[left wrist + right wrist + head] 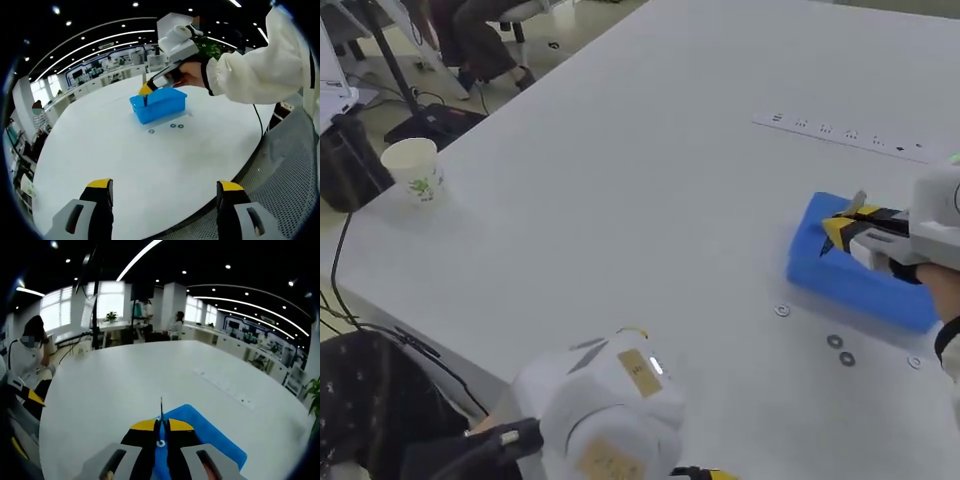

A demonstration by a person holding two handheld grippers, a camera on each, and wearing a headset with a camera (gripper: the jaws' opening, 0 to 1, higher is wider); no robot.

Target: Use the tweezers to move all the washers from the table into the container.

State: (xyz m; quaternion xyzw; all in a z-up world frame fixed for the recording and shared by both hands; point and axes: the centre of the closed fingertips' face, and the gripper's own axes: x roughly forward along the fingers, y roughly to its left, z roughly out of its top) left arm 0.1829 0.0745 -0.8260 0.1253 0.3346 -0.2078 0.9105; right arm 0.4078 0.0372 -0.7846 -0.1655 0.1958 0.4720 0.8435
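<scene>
Blue container, loose washers just beside it, tweezers above

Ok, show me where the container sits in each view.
Head view: container at the right edge, under the right gripper.
Left gripper view: container upper centre, washers just below it.
Right gripper view: container bottom centre, behind the jaws.
Shared landmark: the right gripper, shut on tweezers, over the container.

container partly behind right gripper, tweezers tips blurred

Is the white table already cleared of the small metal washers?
No, several small metal washers lie on the white table beside the blue plastic container.
</scene>
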